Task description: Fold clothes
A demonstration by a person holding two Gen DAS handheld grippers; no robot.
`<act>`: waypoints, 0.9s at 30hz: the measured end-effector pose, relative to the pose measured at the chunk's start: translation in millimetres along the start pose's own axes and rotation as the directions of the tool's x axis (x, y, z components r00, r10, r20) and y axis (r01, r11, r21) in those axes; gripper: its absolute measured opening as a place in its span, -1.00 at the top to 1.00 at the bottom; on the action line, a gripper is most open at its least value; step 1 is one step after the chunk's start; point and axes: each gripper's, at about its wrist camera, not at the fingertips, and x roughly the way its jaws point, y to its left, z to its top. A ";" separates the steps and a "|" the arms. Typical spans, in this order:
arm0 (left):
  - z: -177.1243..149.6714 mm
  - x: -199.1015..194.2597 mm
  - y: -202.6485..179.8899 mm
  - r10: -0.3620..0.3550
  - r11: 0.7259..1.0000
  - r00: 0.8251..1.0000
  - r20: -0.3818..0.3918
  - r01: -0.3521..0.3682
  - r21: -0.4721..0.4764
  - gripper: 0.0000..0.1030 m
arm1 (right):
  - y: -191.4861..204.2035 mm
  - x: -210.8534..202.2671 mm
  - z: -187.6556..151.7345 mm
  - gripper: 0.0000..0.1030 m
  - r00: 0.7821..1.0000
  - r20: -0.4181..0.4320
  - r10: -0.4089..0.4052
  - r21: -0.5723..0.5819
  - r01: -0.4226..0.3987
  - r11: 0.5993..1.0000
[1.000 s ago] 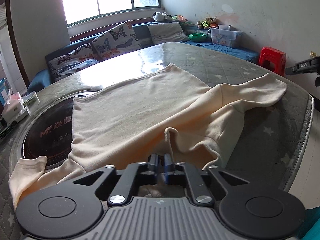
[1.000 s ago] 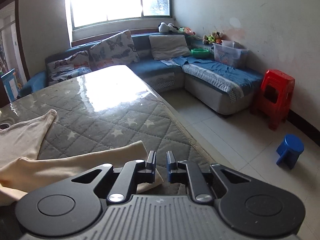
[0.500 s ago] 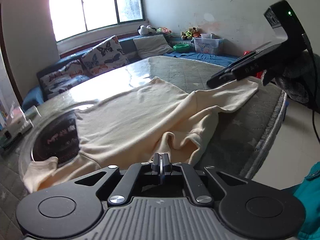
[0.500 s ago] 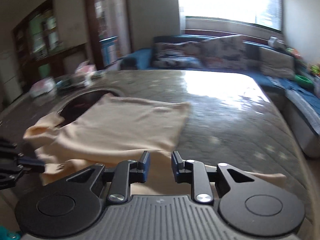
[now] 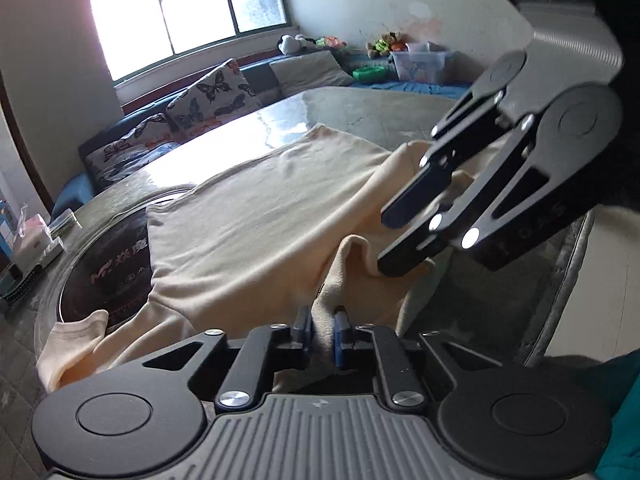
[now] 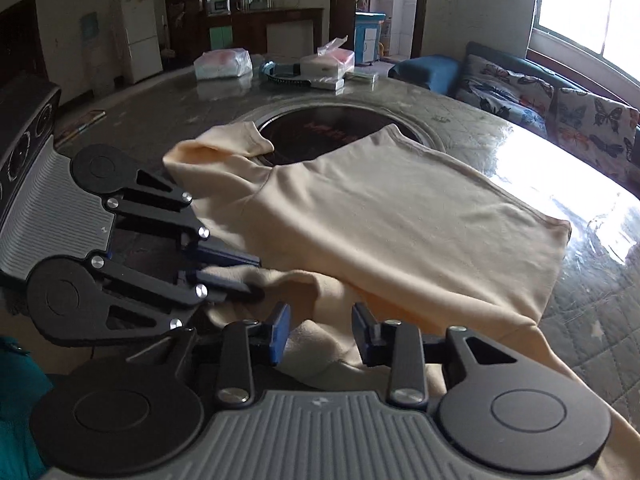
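Observation:
A cream long-sleeved top point(image 5: 260, 216) point(image 6: 400, 220) lies spread on the round table, with one sleeve point(image 6: 224, 148) reaching over the black hob. At the near edge my left gripper point(image 5: 321, 326) point(image 6: 258, 277) pinches a raised fold of the top; its jaws are opening, and the fabric still fills the gap. My right gripper point(image 6: 320, 332) point(image 5: 382, 245) hovers just beside it over the same bunched fold. Its jaws are opening, the blue pads point(image 6: 280, 332) stand well apart, and cloth lies below and between them without being pressed.
The table's grey quilted cover point(image 6: 592, 312) surrounds a black round hob point(image 6: 328, 132) point(image 5: 112, 276). Boxes and packets point(image 6: 324, 64) stand at the far side. A blue sofa with butterfly cushions point(image 5: 212, 96) runs under the window. A teal sleeve point(image 6: 16, 420) shows at the edge.
My right gripper left the sleeve end on the right, swung round to beside the left gripper and spread its jaws. The left gripper stayed on its fold, pads parting slightly.

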 end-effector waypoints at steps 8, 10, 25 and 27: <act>-6.0 -22.4 13.1 -0.036 0.994 0.992 0.119 0.048 -0.100 0.83 | 3.5 12.1 -5.1 0.56 0.995 -0.052 -0.083 0.002 0.083 0.997; -8.7 -25.2 15.2 -0.071 0.992 0.988 0.137 0.084 -0.091 0.83 | 3.0 6.1 -5.3 0.89 0.996 -0.048 -0.077 0.019 0.078 0.997; -11.8 -6.6 46.2 -0.357 0.934 0.934 0.019 0.357 -0.026 0.75 | 38.0 -20.2 -19.7 0.90 0.980 -0.184 -0.082 -0.024 0.079 0.997; -10.2 -6.1 51.8 -0.375 0.926 0.927 0.010 0.375 -0.031 0.75 | 35.1 -26.8 -19.0 0.89 0.982 -0.173 -0.075 0.012 0.078 0.997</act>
